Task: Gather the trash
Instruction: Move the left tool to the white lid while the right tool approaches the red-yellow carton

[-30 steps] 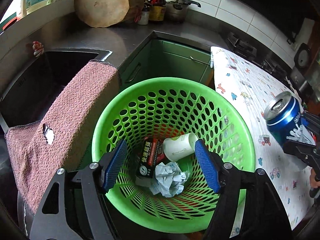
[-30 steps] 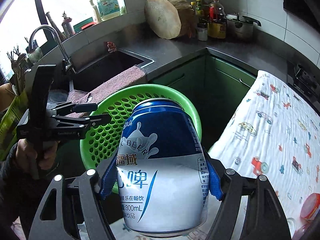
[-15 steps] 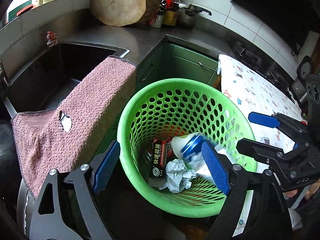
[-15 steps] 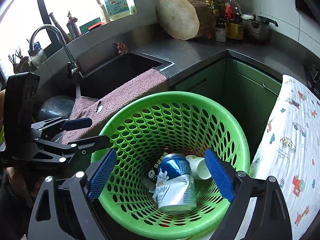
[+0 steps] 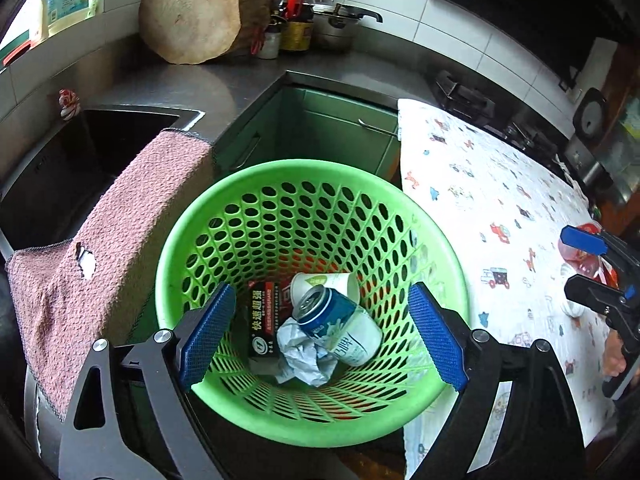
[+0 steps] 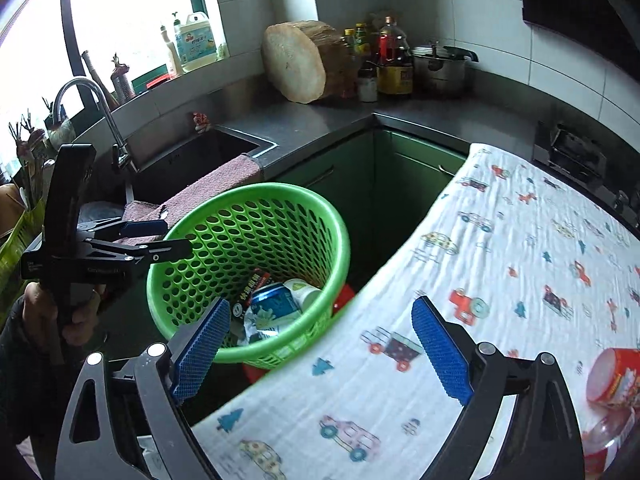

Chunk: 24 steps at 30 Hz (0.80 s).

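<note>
Beer can went from the right gripper into the green basket, lying on the crumpled paper. Both it and the left gripper are empty, jaws wide and opening.

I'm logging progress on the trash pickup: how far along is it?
Done: the green basket already holds a blue can, a paper cup, crumpled paper and a black box. In hand: nothing; the left tool and right tool are both opening with nothing between them. Left: red packaging on the patterned cloth.
</note>
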Each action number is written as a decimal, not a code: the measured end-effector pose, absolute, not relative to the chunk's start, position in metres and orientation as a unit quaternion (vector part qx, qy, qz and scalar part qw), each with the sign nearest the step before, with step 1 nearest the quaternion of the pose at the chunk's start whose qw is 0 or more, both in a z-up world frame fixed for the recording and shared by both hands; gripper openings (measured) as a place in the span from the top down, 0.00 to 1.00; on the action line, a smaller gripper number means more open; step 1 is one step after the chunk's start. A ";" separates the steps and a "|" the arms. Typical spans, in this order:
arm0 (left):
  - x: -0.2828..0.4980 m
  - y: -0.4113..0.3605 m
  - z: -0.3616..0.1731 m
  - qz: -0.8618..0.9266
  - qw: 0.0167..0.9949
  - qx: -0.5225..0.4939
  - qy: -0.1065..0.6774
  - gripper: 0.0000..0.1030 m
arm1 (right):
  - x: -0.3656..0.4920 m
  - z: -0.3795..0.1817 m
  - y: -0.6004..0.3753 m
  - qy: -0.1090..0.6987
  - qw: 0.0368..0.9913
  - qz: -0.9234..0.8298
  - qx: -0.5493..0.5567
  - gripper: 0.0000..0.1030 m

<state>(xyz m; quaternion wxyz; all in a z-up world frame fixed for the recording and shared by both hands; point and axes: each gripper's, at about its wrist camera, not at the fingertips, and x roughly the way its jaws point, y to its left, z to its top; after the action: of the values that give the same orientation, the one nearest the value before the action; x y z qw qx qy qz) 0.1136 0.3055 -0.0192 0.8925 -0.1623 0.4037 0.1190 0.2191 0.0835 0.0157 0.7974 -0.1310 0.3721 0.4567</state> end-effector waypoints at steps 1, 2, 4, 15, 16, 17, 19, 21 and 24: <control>0.117 0.300 -0.018 0.115 0.893 -0.159 0.405 0.15 | 0.220 0.017 0.070 0.372 0.802 0.449 -0.131 0.14; 0.120 0.294 -0.017 0.110 0.894 -0.156 0.406 0.15 | 0.222 0.018 0.057 0.372 0.805 0.442 -0.133 0.13; 0.125 0.282 -0.015 0.100 0.896 -0.150 0.406 0.15 | 0.224 0.019 0.030 0.371 0.814 0.424 -0.141 0.13; 0.160 0.205 -0.013 0.047 0.898 -0.124 0.420 0.14 | 0.239 0.006 -0.110 0.385 0.834 0.334 -0.211 0.13; 0.163 0.197 -0.013 0.042 0.898 -0.121 0.420 0.14 | 0.242 0.004 -0.121 0.389 0.834 0.328 -0.214 0.13; 0.167 0.190 -0.013 0.038 0.899 -0.119 0.421 0.14 | 0.246 0.002 -0.131 0.392 0.834 0.322 -0.217 0.13; 0.173 0.177 -0.013 0.029 0.898 -0.119 0.422 0.14 | 0.253 0.000 -0.146 0.393 0.835 0.313 -0.224 0.13; 0.179 0.165 -0.013 0.021 0.898 -0.118 0.423 0.14 | 0.259 -0.003 -0.158 0.395 0.833 0.307 -0.235 0.13; 0.188 0.149 -0.014 0.011 0.897 -0.115 0.427 0.14 | 0.269 -0.009 -0.171 0.401 0.828 0.304 -0.249 0.13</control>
<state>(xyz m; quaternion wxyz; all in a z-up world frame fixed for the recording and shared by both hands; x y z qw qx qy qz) 0.1879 0.1495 -0.0136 0.8970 -0.1148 0.4267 0.0114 0.2693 -0.1707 -0.0088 0.8277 -0.2494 0.4006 0.3036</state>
